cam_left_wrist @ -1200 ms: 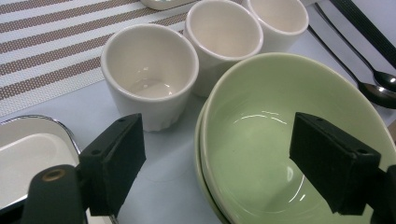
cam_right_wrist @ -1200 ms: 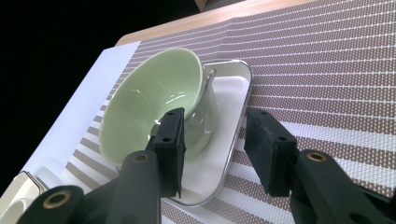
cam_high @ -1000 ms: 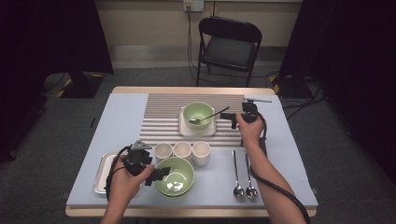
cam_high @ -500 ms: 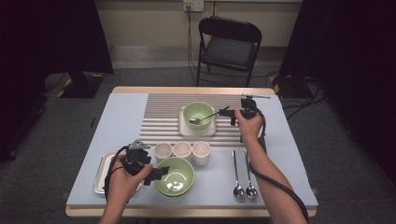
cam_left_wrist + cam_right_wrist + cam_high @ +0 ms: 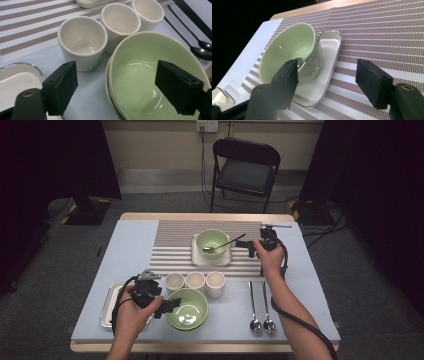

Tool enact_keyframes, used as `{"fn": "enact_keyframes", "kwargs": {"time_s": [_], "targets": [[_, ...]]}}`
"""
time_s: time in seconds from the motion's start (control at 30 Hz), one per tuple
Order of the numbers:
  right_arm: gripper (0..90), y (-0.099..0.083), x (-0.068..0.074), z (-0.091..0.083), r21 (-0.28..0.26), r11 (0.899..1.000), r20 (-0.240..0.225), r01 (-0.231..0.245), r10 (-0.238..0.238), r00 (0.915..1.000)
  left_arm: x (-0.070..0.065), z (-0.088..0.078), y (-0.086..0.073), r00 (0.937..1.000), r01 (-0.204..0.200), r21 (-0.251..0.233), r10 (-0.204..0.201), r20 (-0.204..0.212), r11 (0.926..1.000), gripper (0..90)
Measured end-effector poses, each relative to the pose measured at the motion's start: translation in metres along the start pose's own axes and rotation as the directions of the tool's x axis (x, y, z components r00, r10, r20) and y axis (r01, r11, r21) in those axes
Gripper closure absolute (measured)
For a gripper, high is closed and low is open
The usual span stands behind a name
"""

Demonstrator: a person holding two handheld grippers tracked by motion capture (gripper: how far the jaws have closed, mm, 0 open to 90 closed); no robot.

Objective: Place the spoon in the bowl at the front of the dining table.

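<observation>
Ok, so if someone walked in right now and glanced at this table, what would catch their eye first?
Probably the two green bowls: one far green bowl on a white tray on the striped mat, with a spoon resting in it, and a stacked pair of green bowls at the near edge. Then the right gripper, its jaws just opened beside the spoon handle, and the open left gripper at the near bowls' rim.

Spoon (image 5: 222, 244) in bowl (image 5: 212, 241) on tray (image 5: 198, 259)

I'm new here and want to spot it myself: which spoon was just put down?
Start at the striped mat and find the white tray holding a green bowl. The spoon leans inside that bowl, handle over the rim, unlike the two spoons lying flat.
</observation>
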State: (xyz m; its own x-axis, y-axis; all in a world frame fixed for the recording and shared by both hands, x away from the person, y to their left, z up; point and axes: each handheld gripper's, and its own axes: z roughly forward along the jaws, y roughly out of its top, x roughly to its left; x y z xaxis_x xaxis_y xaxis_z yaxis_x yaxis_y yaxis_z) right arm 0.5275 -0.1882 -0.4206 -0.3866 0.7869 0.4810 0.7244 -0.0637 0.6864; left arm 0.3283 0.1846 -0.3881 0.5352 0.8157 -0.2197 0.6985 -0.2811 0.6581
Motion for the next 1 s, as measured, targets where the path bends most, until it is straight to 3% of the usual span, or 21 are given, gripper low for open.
{"fn": "enact_keyframes", "kwargs": {"time_s": [0.47,0.6,1.0], "targets": [[20.9,-0.002,-0.001,-0.011,0.02,0.998,0.036,0.054,-0.055,0.9978,-0.001,-0.001,0.0,1.0,-0.001,-0.004,0.001,0.001,1.0,18.0],[17.4,-0.002,-0.001,-0.014,0.042,0.995,0.017,0.089,-0.089,0.9959,-0.003,-0.002,0.0,1.0,-0.001,-0.008,0.001,0.002,1.0,18.0],[16.1,-0.006,0.0,-0.016,0.05,0.995,0.014,0.084,-0.085,0.9963,-0.001,-0.003,0.001,1.0,-0.007,-0.01,0.007,0.0,0.9999,18.0]]}}
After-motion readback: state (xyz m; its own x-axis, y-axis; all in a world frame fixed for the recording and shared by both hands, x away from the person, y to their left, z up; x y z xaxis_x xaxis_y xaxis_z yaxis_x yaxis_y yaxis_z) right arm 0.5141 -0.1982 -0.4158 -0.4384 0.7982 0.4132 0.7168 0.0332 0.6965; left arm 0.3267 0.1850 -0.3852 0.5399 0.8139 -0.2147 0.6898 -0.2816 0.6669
